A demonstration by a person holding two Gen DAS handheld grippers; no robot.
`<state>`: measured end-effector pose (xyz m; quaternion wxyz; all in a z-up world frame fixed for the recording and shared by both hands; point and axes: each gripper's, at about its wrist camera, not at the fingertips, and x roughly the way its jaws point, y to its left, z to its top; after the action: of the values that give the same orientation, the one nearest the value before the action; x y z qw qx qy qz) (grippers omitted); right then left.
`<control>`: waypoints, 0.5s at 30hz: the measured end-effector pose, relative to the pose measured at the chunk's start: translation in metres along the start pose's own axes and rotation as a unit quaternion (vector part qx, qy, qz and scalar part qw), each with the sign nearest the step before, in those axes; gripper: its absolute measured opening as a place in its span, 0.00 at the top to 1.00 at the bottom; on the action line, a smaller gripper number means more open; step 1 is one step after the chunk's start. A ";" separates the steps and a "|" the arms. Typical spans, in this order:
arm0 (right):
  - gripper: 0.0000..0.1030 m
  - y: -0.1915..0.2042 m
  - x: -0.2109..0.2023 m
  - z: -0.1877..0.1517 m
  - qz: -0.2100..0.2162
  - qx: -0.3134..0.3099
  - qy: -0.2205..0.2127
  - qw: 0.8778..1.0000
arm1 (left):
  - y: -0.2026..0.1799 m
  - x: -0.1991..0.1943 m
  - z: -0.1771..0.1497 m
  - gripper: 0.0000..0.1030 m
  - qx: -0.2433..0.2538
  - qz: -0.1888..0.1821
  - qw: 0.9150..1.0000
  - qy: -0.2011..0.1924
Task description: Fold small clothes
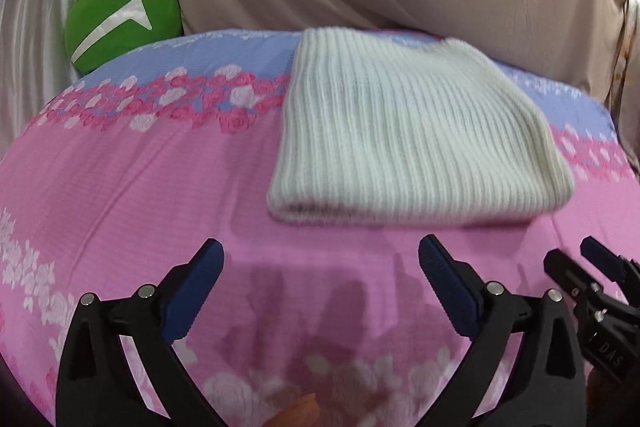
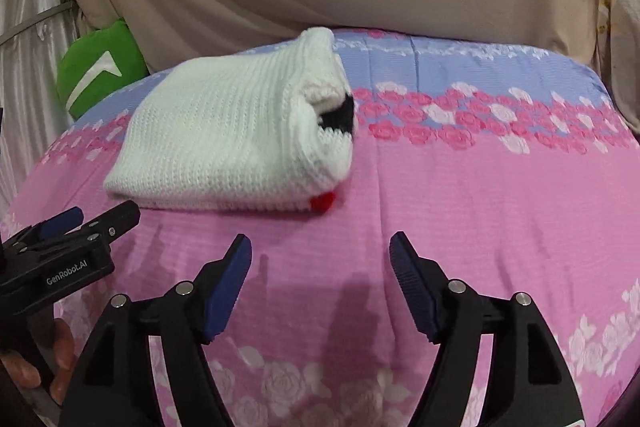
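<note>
Folded white ribbed knit garment flat on pink floral bedspread, just ahead of left tool and right tool; both spread wide, gripping nothing.

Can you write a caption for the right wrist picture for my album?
Folded white knitted garment lies on the pink rose-print bedsheet, with the open, empty right gripper just in front of it.

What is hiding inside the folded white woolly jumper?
Inside the folded white knitted jumper, a black patch and a red bit peek out at its open side. Everything deeper is covered.
</note>
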<state>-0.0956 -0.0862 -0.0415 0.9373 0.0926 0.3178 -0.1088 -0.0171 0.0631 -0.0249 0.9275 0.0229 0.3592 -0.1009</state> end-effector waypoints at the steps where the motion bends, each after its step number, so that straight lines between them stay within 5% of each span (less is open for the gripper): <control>1: 0.23 0.000 -0.003 -0.003 -0.008 0.002 -0.002 1.000 | -0.001 -0.002 -0.004 0.07 -0.003 0.006 1.000 0.002; 7: 0.18 0.000 -0.002 -0.015 -0.019 -0.003 0.013 1.000 | -0.012 -0.003 -0.017 0.05 0.009 0.040 0.999 0.019; 15: 0.18 0.005 0.005 -0.016 -0.029 -0.019 0.029 0.999 | -0.014 -0.001 -0.018 0.05 0.017 0.041 0.999 0.025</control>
<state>-0.0996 -0.0784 -0.0567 0.9258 0.0687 0.3494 -0.1269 -0.0322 0.0518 -0.0371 0.9210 0.0559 0.3796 -0.0680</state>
